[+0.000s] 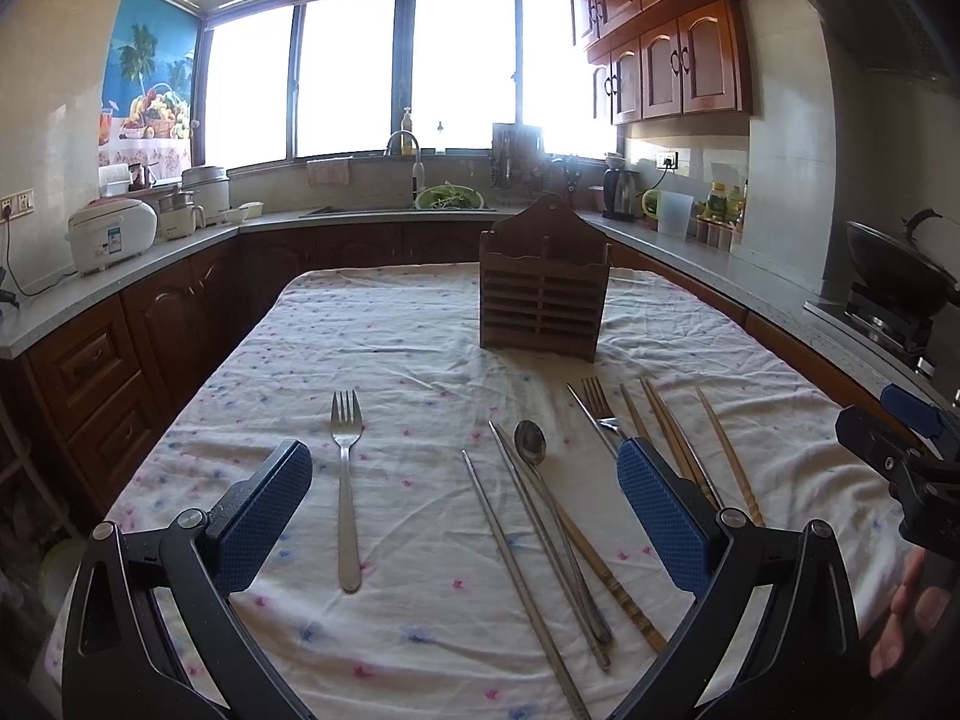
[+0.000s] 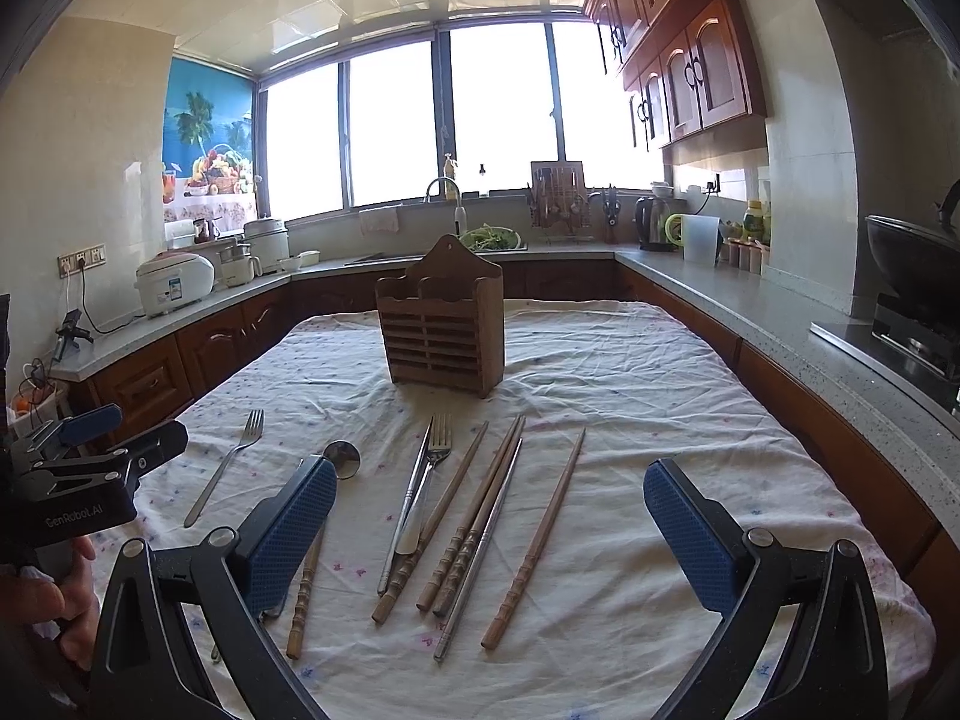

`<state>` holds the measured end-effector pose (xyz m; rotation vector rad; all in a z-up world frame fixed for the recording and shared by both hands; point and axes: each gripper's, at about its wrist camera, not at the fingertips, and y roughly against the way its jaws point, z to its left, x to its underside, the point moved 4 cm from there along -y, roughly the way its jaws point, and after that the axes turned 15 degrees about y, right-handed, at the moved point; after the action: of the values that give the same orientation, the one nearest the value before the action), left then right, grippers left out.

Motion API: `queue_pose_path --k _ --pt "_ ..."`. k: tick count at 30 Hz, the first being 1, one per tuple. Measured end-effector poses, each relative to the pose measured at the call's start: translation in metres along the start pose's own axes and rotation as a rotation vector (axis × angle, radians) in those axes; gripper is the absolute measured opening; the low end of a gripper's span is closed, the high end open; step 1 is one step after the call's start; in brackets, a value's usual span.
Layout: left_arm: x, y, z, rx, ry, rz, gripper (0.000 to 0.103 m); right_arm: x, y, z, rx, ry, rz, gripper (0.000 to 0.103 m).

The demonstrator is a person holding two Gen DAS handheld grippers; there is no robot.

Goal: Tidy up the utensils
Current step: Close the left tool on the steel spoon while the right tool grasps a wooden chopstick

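A wooden slatted utensil holder (image 1: 543, 285) (image 2: 444, 333) stands upright mid-table. Utensils lie flat on the cloth in front of it: a lone fork (image 1: 347, 480) (image 2: 225, 465) at left, a spoon (image 1: 531, 441) (image 2: 342, 456), metal chopsticks (image 1: 522, 582) (image 2: 480, 546), a second fork (image 1: 600, 405) (image 2: 435, 456), and several wooden chopsticks (image 1: 678, 438) (image 2: 534, 540). My left gripper (image 1: 465, 510) is open and empty above the lone fork and spoon. My right gripper (image 2: 489, 528) is open and empty above the chopsticks; it also shows in the left wrist view (image 1: 900, 438).
The table carries a white flowered cloth (image 1: 420, 330) (image 2: 630, 372). Kitchen counters (image 1: 150, 264) (image 2: 750, 312) surround it on three sides, with a rice cooker (image 1: 111, 234), sink, kettle (image 2: 651, 222) and wok (image 1: 900, 267).
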<state>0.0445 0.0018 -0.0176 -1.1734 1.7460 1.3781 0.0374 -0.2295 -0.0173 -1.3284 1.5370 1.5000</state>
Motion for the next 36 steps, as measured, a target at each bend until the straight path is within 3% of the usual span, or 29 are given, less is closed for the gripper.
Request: queue_pose_path --k 13,26,29,31,33,36 --pt "-0.006 -0.064 -0.001 0.022 0.003 0.205 0.100 -0.001 -0.046 -0.027 -0.075 -0.105 0.121 0.102" --pt "-0.005 -0.140 -0.020 0.084 -0.034 0.421 0.080 0.009 -0.135 -0.070 -0.114 -0.238 0.342 0.061" --pt "-0.003 -0.153 -0.024 0.087 -0.055 0.456 0.072 0.014 -0.155 -0.077 -0.114 -0.244 0.389 0.050" --pt "-0.001 -0.160 -0.026 0.087 -0.062 0.475 0.060 0.019 -0.168 -0.079 -0.121 -0.248 0.422 0.048" --pt "0.001 -0.169 -0.028 0.085 -0.078 0.497 0.057 0.022 -0.181 -0.082 -0.130 -0.254 0.450 0.044" --pt "0.008 -0.182 -0.031 0.086 -0.101 0.538 0.043 0.028 -0.195 -0.083 -0.134 -0.255 0.482 0.040"
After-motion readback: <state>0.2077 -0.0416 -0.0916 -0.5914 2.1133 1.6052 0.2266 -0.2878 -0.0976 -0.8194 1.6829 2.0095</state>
